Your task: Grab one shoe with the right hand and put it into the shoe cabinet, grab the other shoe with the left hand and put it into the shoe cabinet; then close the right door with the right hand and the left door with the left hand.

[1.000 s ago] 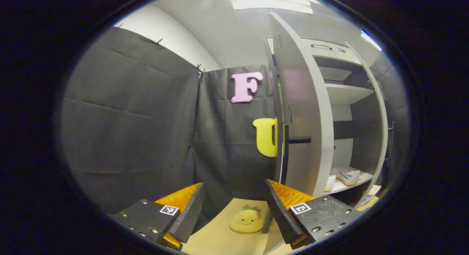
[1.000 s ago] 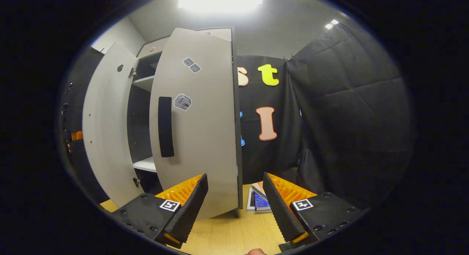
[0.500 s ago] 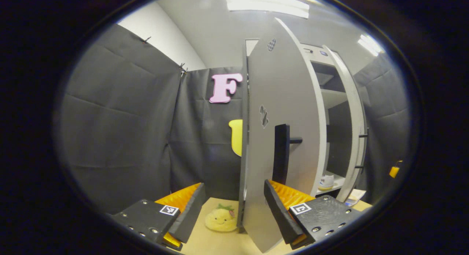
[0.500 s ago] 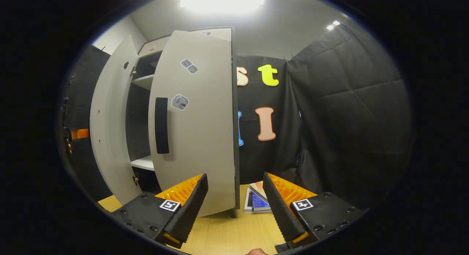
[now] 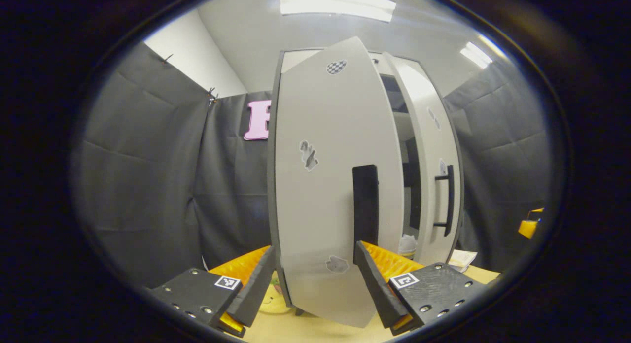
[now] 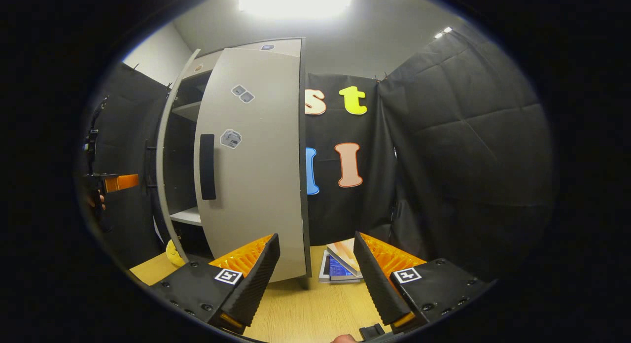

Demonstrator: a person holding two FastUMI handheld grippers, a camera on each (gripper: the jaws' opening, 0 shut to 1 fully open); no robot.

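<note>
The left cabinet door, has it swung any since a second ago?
Yes. In the left gripper view the left door has swung toward closed: it now shows its front face and hides most of the cabinet shelves, with only a narrow gap to the right door.

Two cabinet doors (image 5: 325, 185), one shoe (image 5: 407, 244) glimpsed, maybe two books (image 6: 340, 264).

At the bottom of both views, each tongs set, left tongs (image 5: 313, 279) and right tongs (image 6: 315, 274), has ribbed fingers on black screw-studded blocks bearing small square black-and-white markers.
</note>
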